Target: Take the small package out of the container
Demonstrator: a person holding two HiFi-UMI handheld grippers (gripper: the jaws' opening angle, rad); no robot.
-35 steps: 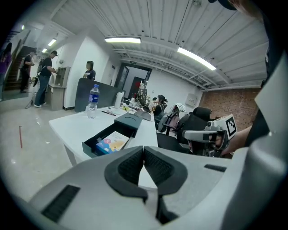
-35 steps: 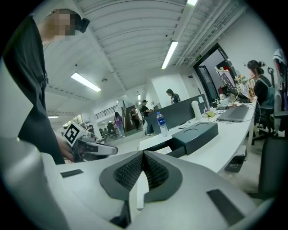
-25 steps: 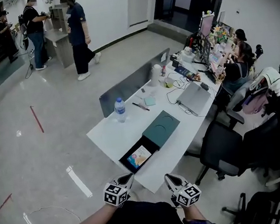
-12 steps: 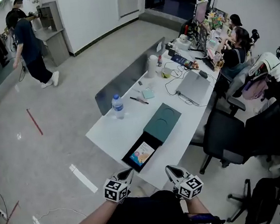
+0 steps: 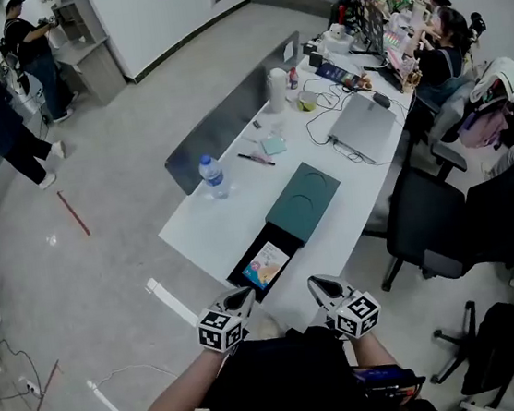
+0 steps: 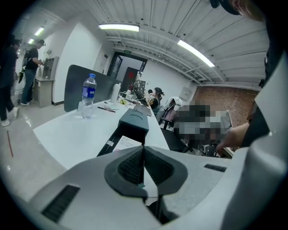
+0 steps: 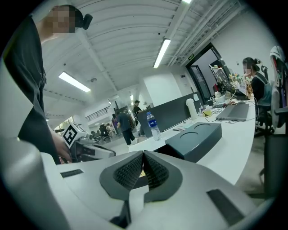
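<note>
An open black container lies near the front edge of the white table, with a small colourful package flat inside it. Its dark green lid rests just behind. My left gripper and right gripper hover side by side just short of the table edge, both shut and empty. In the left gripper view the shut gripper points at the container and the lid. The right gripper view shows that gripper shut, with the lid ahead.
A water bottle stands on the table's left part, in front of a grey partition. A laptop, cables and cups lie farther back. Black office chairs stand right of the table. People sit at the back right and stand at the far left.
The view has drawn closer to the table, so the container sits nearer both grippers. The people at the back left have walked leftward. Both grippers stay shut.
</note>
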